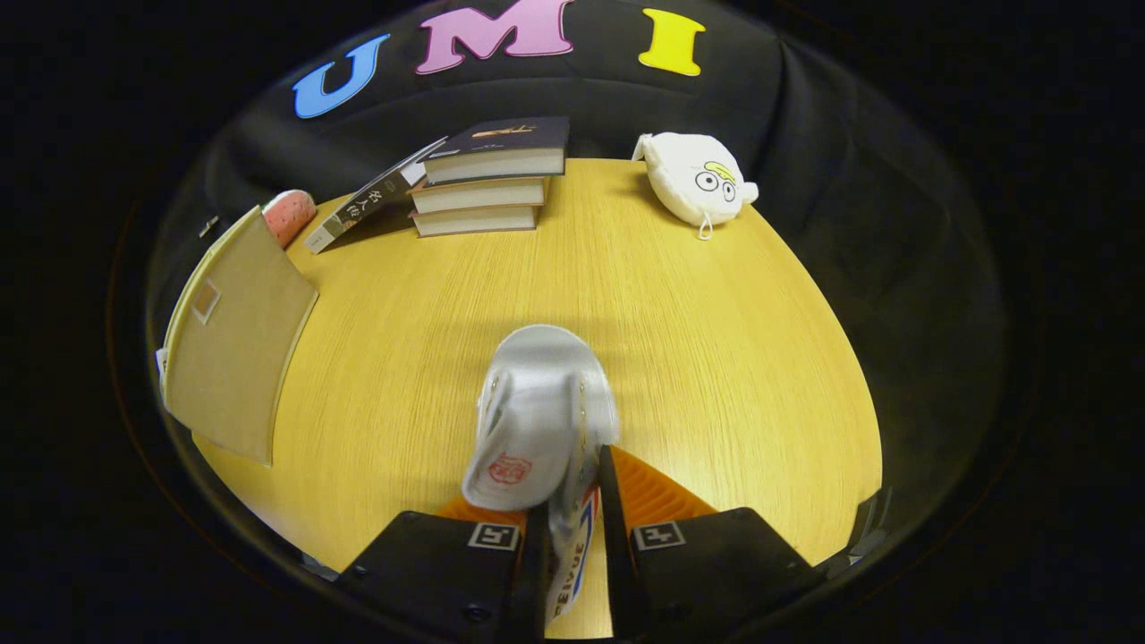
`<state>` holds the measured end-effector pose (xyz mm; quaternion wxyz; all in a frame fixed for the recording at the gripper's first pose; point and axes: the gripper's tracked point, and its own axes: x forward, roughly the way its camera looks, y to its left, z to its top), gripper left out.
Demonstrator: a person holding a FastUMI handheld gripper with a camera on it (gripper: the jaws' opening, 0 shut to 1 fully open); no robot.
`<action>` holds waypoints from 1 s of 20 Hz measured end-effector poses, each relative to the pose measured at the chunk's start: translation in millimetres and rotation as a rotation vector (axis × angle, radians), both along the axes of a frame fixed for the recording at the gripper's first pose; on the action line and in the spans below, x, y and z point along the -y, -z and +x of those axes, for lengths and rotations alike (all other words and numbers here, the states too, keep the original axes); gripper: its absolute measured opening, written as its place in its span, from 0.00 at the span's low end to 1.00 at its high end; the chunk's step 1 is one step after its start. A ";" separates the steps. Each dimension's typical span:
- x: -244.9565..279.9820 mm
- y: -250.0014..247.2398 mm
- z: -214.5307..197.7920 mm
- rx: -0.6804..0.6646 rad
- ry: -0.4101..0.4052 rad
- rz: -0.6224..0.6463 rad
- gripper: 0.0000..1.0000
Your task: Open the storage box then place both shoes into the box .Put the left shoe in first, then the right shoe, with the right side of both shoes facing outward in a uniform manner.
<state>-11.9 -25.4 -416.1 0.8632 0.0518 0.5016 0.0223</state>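
We hold a white shoe by its side wall, our fingers pinched narrow on it, above the bench; the storage box off to the left appears open, nothing visibly packed yet

The tongs point forward above the yellow wooden worktop, their two fingers drawn close together and pressing from both sides on the side wall of a white canvas shoe.
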 end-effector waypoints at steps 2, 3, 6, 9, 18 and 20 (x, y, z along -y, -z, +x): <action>5.6 -0.3 0.8 0.020 0.029 -0.007 0.16; 4.0 -3.5 -0.9 0.020 0.049 0.032 0.10; 5.5 -17.4 -7.9 -0.006 0.113 0.119 0.06; 4.2 -49.9 -10.7 0.027 0.163 0.174 0.06; -63.1 -208.9 30.2 0.227 0.120 0.256 0.05; -93.7 -246.2 44.0 0.264 0.092 0.278 0.06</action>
